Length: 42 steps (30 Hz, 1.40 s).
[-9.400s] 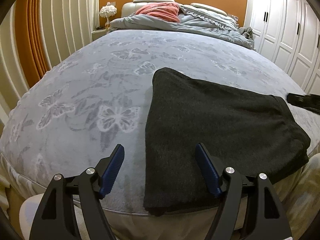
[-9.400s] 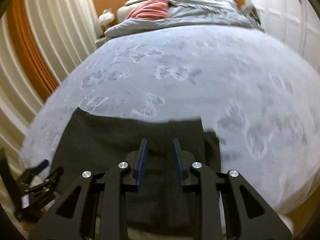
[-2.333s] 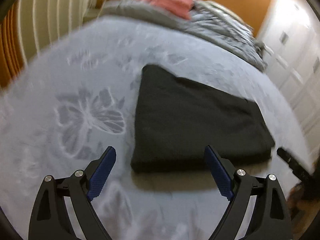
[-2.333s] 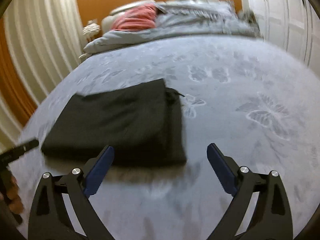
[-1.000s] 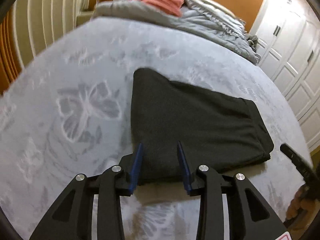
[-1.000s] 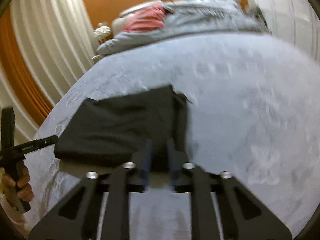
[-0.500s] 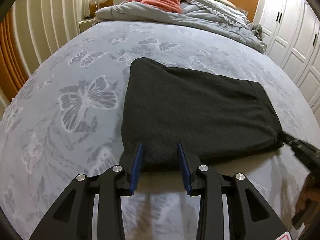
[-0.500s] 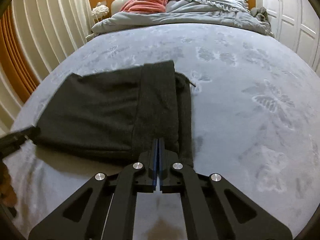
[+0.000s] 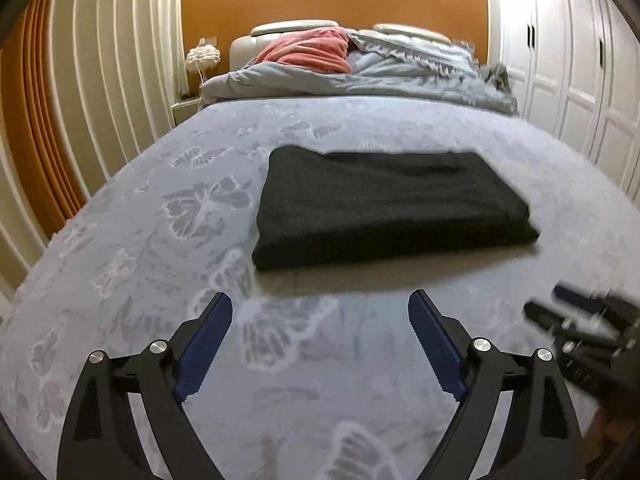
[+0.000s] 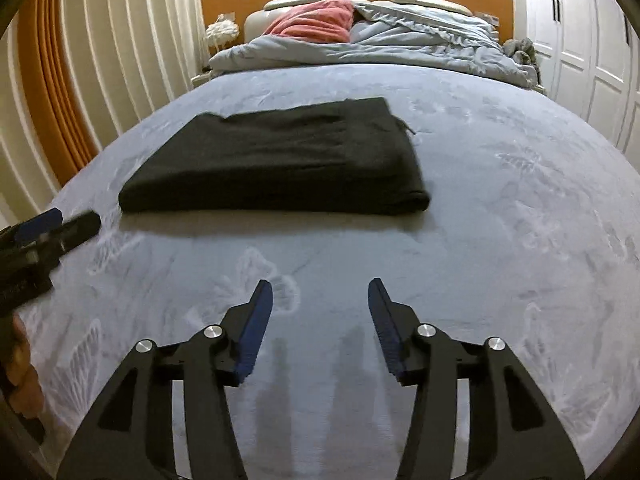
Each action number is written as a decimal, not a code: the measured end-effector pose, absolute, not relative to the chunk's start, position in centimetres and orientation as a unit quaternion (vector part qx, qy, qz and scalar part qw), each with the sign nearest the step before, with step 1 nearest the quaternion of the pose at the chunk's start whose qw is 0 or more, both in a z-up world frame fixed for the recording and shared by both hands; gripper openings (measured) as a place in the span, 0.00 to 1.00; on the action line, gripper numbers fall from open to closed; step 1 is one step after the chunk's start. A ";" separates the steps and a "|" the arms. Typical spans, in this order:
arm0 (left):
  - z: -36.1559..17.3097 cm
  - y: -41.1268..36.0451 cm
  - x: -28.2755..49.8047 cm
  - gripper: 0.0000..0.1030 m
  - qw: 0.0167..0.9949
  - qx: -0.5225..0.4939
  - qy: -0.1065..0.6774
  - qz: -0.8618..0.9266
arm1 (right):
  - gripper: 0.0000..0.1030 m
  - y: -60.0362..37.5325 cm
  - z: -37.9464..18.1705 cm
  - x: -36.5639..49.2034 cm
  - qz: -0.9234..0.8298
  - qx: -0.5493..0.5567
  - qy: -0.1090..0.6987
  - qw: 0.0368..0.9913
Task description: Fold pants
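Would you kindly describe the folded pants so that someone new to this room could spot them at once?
Start from the large bed with its grey butterfly-patterned cover. On its near half, well short of the rumpled grey duvet and pink blanket at the headboard, lie the pants. They are the only dark thing there: a flat charcoal rectangle, neatly folded.

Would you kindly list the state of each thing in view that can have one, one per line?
pants: folded into a flat rectangle, lying on the bed, held by neither gripper.
left gripper: jaws opening, nothing between them, short of the pants.
right gripper: jaws opening, nothing between them, short of the pants.
duvet: crumpled at the head of the bed.
wardrobe doors: closed.
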State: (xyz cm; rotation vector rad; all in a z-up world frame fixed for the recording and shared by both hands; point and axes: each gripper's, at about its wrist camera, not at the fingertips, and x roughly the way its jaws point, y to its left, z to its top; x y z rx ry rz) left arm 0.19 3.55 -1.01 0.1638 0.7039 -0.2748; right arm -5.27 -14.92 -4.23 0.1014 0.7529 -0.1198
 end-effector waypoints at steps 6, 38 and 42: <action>-3.1 2.5 0.5 0.84 0.920 0.116 0.354 -0.121 | 0.72 -15.0 -5.0 -5.5 -0.082 0.049 0.380 0.920; -3.0 4.0 0.4 0.84 0.929 0.071 0.345 -0.114 | 0.78 -15.0 -5.4 -5.6 -0.110 0.046 0.373 0.920; -2.9 4.0 0.4 0.84 0.929 0.070 0.344 -0.114 | 0.78 -15.0 -5.4 -5.6 -0.110 0.046 0.372 0.920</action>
